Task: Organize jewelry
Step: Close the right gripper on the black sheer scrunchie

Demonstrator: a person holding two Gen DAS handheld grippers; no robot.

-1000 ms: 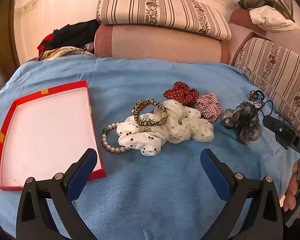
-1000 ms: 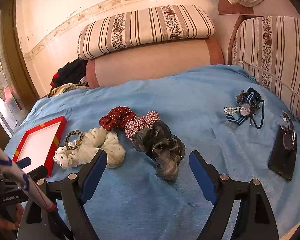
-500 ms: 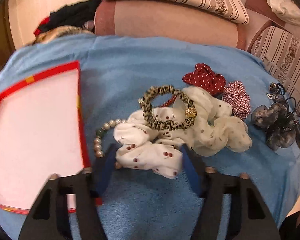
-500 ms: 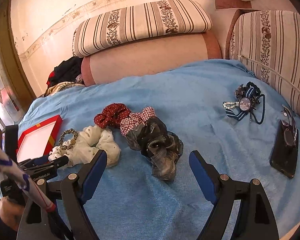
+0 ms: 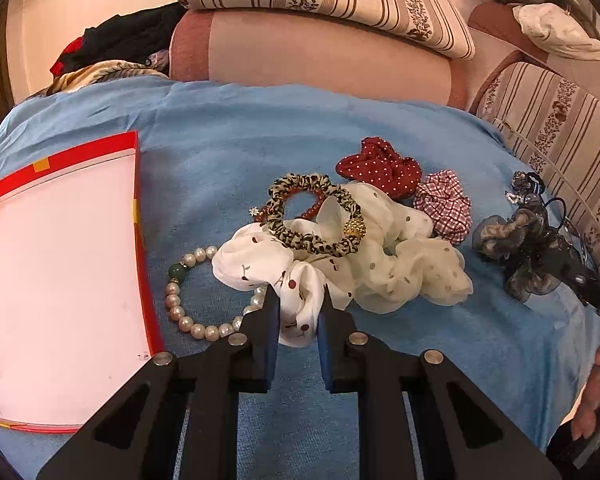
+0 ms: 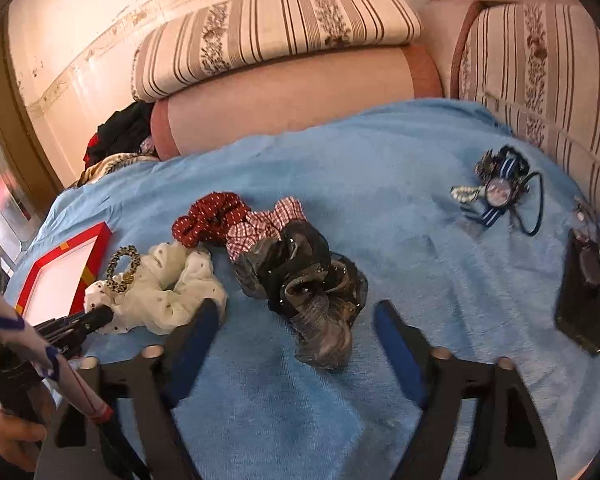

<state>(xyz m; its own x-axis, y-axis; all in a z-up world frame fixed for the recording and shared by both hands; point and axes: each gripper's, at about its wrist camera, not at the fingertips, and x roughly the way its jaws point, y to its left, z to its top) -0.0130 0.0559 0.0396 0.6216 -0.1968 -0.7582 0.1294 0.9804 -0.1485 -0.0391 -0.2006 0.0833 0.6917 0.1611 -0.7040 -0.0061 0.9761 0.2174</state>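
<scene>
A white cherry-print scrunchie (image 5: 256, 260) lies on the blue cloth (image 5: 228, 148). My left gripper (image 5: 298, 296) is closing, and a fold of this scrunchie is pinched between its blue pads. A leopard hair tie (image 5: 312, 216) rests on top, and a pearl bracelet (image 5: 176, 304) lies partly under the scrunchie's left side. A cream dotted scrunchie (image 5: 412, 272) touches it on the right. My right gripper (image 6: 296, 308) is wide and closing. A grey-black scrunchie (image 6: 308, 280) lies between its fingers, and the pads are clear of it.
A shallow red-rimmed box (image 5: 138, 216) sits at the left. A red dotted scrunchie (image 6: 208, 216) and a red check scrunchie (image 6: 268, 220) lie behind the pile. Blue striped hair ties (image 6: 496, 192) and a dark phone (image 6: 584, 292) are at the right. Striped cushions (image 6: 268, 36) border the cloth.
My left gripper moved forward and down onto the white scrunchie, and its jaws went from wide to pinching the fabric. The right gripper sank toward the grey-black scrunchie and narrowed slightly.
</scene>
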